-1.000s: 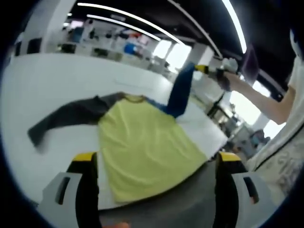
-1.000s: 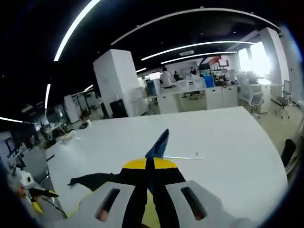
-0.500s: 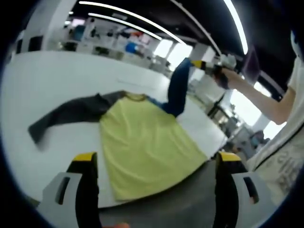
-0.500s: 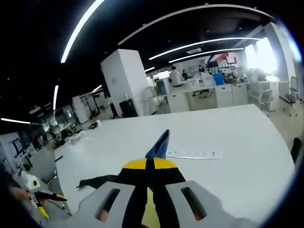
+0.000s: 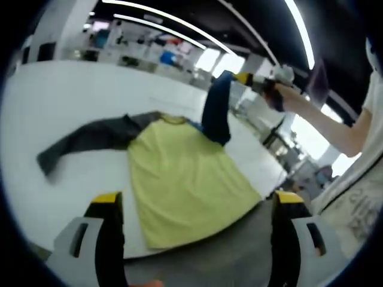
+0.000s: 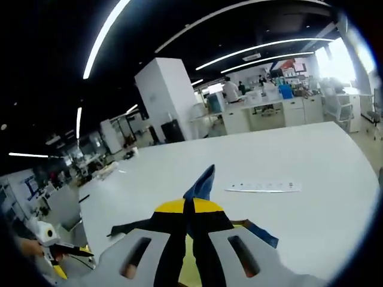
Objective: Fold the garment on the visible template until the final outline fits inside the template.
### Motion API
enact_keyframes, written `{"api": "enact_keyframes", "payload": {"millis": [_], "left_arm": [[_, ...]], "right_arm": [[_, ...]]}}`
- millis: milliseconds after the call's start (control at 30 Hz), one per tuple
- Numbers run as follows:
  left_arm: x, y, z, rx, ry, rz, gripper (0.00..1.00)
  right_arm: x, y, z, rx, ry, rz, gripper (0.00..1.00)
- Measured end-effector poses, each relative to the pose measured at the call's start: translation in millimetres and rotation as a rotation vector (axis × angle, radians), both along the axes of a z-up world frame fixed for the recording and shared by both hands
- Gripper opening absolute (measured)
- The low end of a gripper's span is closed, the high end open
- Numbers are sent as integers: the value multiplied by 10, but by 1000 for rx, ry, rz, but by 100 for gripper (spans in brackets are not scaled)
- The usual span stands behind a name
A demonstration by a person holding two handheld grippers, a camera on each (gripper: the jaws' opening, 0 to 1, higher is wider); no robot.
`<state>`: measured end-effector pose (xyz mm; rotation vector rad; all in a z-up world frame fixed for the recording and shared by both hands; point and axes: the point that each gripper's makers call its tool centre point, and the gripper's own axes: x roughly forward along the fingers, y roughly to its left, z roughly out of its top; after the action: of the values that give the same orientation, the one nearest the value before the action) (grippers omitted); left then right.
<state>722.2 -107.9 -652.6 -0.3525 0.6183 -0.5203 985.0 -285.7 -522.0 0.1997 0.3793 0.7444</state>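
My right gripper (image 5: 242,78) clamps blue sleeve (image 5: 216,107) aloft beside yellow body (image 5: 179,179); left gripper (image 5: 191,206) wide, idle.

Open-plan office, dark ceiling with long curved light strips (image 6: 105,39). Ahead of the right gripper: wide white table (image 6: 287,152), white square column (image 6: 161,95) beyond it, rows of white desks (image 6: 269,107), bright window (image 6: 341,63) at far right.
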Motion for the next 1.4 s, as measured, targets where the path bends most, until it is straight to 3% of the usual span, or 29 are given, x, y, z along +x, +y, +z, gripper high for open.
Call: {"api": "enact_keyframes", "payload": {"millis": [767, 1400], "left_arm": [[-45, 200, -54, 12, 26, 32, 99], [-38, 235, -85, 10, 31, 40, 99]], "right_arm": [[-121, 615, -746, -37, 100, 64, 2], [-184, 992, -1319, -81, 169, 106, 3]]}}
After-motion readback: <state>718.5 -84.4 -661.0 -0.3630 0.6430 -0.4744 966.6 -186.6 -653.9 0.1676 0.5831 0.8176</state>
